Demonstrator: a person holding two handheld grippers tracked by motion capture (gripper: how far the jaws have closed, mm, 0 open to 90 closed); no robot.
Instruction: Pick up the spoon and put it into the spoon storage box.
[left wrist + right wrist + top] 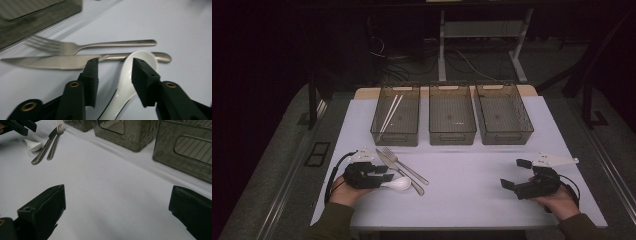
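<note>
Nearest to the person, the left hand-held gripper (113, 75) stands over the white spoon (130, 82), which lies flat on the bench (472, 200). Its jaws are apart on both sides of the spoon's handle, and the pads do not press on it. The right hand-held gripper (117, 212) is well apart, with jaws wide open over bare bench. Just beyond the spoon lie a knife (50, 62) and a fork (82, 46). Farthest stand three grey baskets (452, 117); the left one holds chopsticks (390, 115).
</note>
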